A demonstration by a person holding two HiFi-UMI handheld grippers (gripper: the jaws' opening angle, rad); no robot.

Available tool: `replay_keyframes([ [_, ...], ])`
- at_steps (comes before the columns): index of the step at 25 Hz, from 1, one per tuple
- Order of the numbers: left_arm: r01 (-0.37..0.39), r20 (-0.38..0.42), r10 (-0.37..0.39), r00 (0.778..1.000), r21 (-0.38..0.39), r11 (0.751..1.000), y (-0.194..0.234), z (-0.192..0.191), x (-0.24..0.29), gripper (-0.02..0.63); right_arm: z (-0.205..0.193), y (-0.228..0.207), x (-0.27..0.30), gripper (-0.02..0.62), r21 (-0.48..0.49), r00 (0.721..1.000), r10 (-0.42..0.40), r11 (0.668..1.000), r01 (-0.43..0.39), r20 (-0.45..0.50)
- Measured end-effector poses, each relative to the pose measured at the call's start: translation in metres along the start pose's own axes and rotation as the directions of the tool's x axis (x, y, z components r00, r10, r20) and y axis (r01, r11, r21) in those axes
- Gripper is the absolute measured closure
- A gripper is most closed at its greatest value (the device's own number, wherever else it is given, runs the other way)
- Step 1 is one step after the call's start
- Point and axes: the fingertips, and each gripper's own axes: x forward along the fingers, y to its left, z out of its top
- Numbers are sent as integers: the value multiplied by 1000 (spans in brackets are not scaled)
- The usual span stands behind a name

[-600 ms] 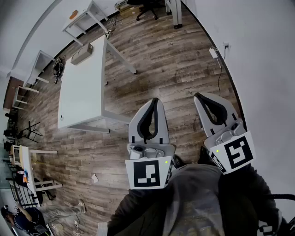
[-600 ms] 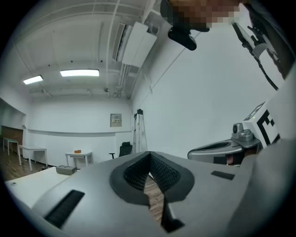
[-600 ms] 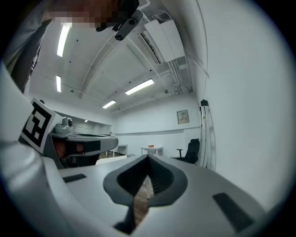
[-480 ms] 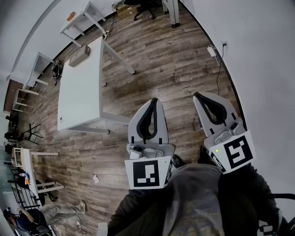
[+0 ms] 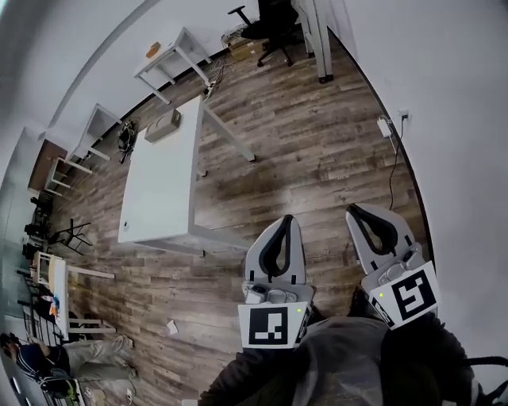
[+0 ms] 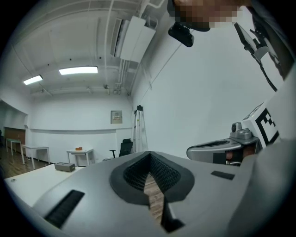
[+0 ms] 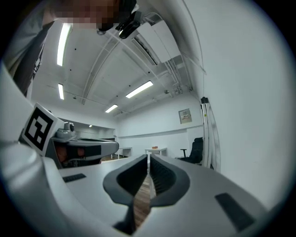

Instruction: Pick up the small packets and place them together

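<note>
No small packets show in any view. In the head view my left gripper (image 5: pixel 286 219) and right gripper (image 5: pixel 354 208) are held side by side and level above the wooden floor, in front of the person's grey sleeves. Both are shut, with nothing between the jaws. The left gripper view looks along the shut left gripper (image 6: pixel 149 154) toward a white room, with the right gripper (image 6: pixel 217 149) beside it. From the right gripper view, the closed right gripper (image 7: pixel 148 157) has the left gripper (image 7: pixel 88 149) at its left.
A long white table (image 5: pixel 163 186) stands to the left ahead, with a grey box (image 5: pixel 164 125) at its far end. Smaller white tables (image 5: pixel 171 51) and an office chair (image 5: pixel 274 20) stand further off. A white wall with a socket and cable (image 5: pixel 389 127) runs along the right. A white scrap (image 5: pixel 171 326) lies on the floor.
The head view has swung: the table, the floor and both grippers now sit lower and further right in the picture. Both grippers stay shut and side by side.
</note>
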Motion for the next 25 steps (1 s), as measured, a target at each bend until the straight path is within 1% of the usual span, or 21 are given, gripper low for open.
replay_keyframes([
  [6, -49, -49, 48, 998, -11, 999, 13, -12, -2, 603, -9, 5, 18, 589, 24, 998, 67, 998, -66, -19],
  [11, -80, -68, 79, 995, -11, 997, 36, -21, 9, 603, -16, 7, 47, 589, 30, 994, 107, 994, -106, -30],
  [13, -81, -67, 79, 995, -20, 997, 45, -29, 19, 603, -22, 4, 60, 589, 30, 993, 113, 993, -112, -38],
  [17, -73, -59, 69, 996, -61, 996, 68, -39, 48, 603, -26, -3, 93, 589, 22, 992, 112, 994, -111, -53],
  [21, -53, -52, 48, 998, -91, 994, 99, -45, 85, 603, -30, -15, 140, 589, 20, 992, 104, 994, -103, -73],
  [25, -56, -61, 49, 997, -119, 991, 134, -56, 116, 603, -37, -19, 186, 589, 21, 989, 114, 993, -112, -98],
])
